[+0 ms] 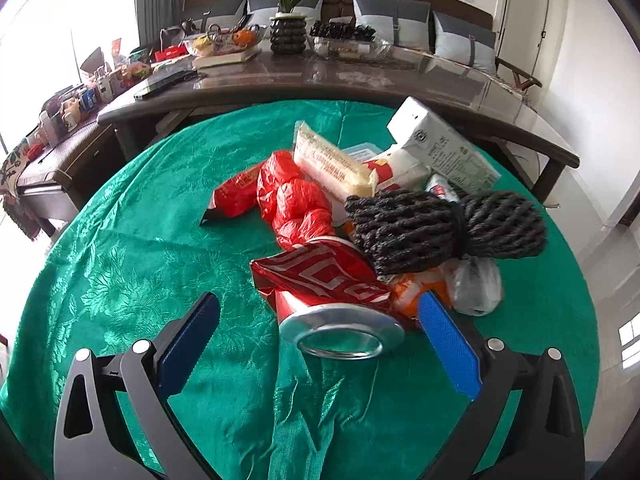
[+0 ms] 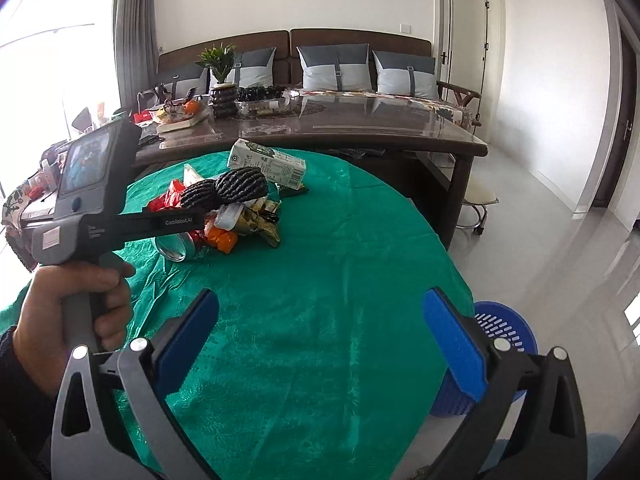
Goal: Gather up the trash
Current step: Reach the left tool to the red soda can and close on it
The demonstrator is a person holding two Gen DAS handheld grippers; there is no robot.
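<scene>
Red can [image 1: 320, 280], green leaf-pattern cloth [image 1: 140, 260]

Hidden under the black foam nets [image 1: 440, 226]: most of the orange peel [image 1: 416, 292] and much of the clear plastic bag [image 1: 476, 288]. Covered by the yellow wrapper [image 1: 336, 164]: all but a corner of a pale blue lid [image 1: 362, 150]. Too small to read: print on the white carton [image 1: 448, 148]. Crushed and folded beyond reading: lettering on the red can [image 1: 332, 284]. Screened by the left gripper's body [image 2: 120, 220] in the right wrist view: part of the trash heap. Half blocked by the right gripper's finger [image 2: 456, 344]: the blue basket [image 2: 508, 328]. Blown out by glare: the window at left.
</scene>
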